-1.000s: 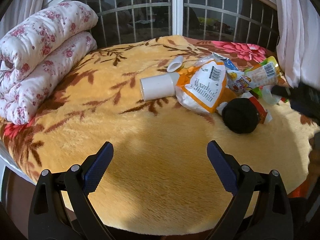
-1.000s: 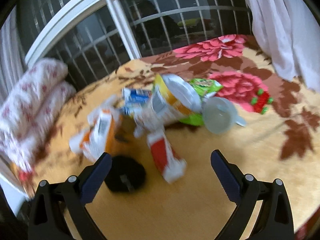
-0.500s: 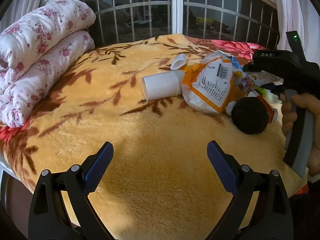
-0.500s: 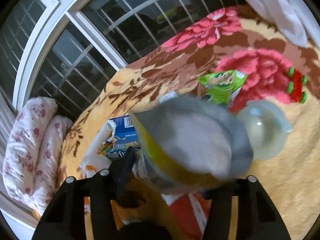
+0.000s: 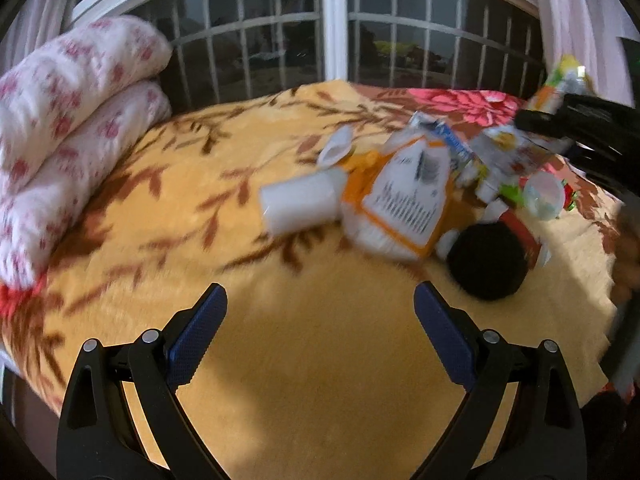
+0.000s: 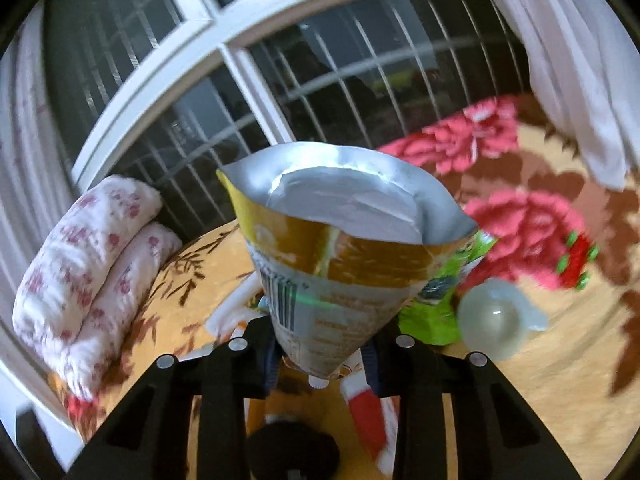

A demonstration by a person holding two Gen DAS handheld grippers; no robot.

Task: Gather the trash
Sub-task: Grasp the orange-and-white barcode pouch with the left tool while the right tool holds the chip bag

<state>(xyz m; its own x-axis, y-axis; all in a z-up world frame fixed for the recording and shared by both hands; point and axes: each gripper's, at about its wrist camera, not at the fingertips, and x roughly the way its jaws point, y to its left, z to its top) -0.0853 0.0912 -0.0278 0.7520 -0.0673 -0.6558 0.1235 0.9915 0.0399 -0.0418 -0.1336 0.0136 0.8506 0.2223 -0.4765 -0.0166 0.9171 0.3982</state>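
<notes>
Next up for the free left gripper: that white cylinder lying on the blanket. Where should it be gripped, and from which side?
Grip the white cylinder across its round body near the middle, coming down from above and from the near side. It lies on its side on the blanket, with its right end against the orange-and-white bag, so the left and near sides look clearest.

Your left wrist view looked from the near edge of the bed across to the window, angled down. Your right wrist view sat closer, over the bed's right side, facing the same window. Both showed the folded quilt at the left corner.
</notes>
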